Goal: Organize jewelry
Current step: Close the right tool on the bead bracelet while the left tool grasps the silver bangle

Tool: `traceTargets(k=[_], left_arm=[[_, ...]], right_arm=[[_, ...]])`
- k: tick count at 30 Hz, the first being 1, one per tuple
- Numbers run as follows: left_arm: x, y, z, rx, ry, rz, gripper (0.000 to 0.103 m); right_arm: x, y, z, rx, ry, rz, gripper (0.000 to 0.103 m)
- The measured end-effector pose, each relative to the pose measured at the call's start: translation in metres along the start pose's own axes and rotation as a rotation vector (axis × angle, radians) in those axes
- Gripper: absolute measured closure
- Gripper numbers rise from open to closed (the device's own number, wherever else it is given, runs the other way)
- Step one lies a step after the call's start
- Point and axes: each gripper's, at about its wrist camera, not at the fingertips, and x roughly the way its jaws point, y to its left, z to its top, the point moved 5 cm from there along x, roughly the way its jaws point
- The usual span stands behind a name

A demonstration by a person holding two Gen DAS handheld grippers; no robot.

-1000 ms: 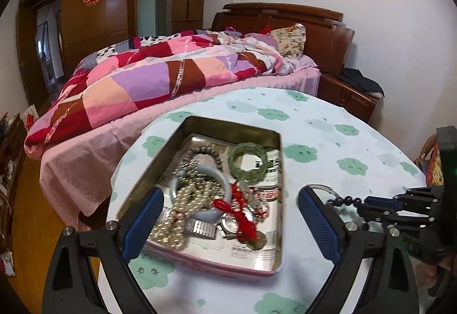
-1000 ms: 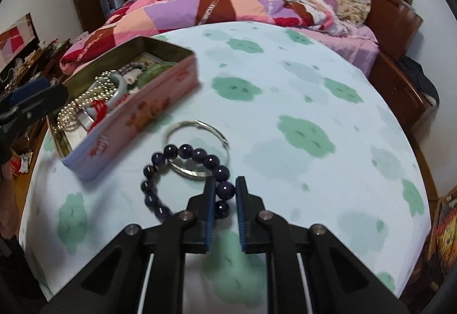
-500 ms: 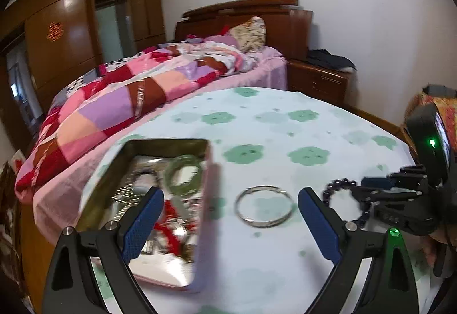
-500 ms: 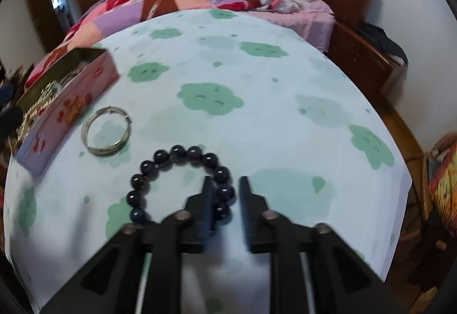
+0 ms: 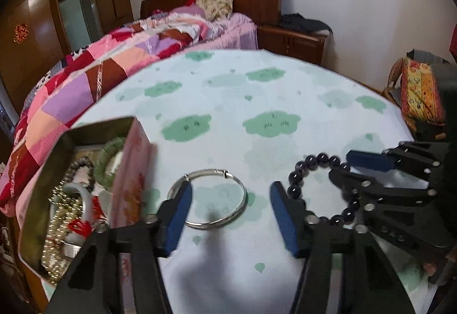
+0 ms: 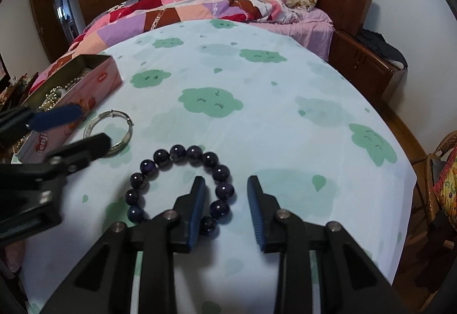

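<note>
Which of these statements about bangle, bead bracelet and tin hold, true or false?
1. The silver bangle lies on the cloth outside the tin. True.
2. The bead bracelet is inside the tin. False: it lies on the cloth.
3. The right gripper pinches the beads. False: its pads stand apart from them.
4. The left gripper straddles the bangle, jaws closing. True.
5. The tin is empty. False: jewelry fills it.
</note>
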Motion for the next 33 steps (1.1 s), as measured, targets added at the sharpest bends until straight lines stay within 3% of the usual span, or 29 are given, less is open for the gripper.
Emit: traceTargets(k=[2, 6, 9, 10, 11, 13, 24, 33], left_arm=[[0.009, 0.0, -0.003, -0.009, 0.031, -0.005, 0.057], [0.022, -0.002, -0.01, -0.01, 0.086, -0.038, 0.057], [0.023, 0.002, -0.009, -0.036, 0.091, -0.073, 0.064], [0.023, 0.002, -0.009, -0.033, 0.088, -0.077, 0.074], [0.023, 0.002, -0.009, -0.029, 0.085, -0.08, 0.091], [0.02, 0.002, -0.009, -0.025, 0.08, -0.098, 0.1], [-0.043, 0.028, -0.004, -0.137, -0.098, -0.11, 0.101], [-0.081, 0.041, 0.009, -0.165, -0.182, -0.107, 0.101]], right_arm=[[0.0, 0.001, 0.0, -0.007, -0.001, -0.001, 0.071], [0.0, 0.003, 0.0, -0.02, -0.003, -0.004, 0.074], [0.0, 0.004, 0.0, -0.028, -0.004, 0.0, 0.078], [0.0, 0.005, -0.001, -0.036, -0.005, 0.0, 0.084], [0.0, 0.007, 0.0, -0.042, -0.006, 0.003, 0.086], [-0.001, 0.008, -0.001, -0.042, -0.008, 0.009, 0.087], [-0.033, 0.016, 0.01, -0.009, -0.097, 0.062, 0.087], [-0.066, 0.029, 0.032, -0.039, -0.16, 0.083, 0.087]])
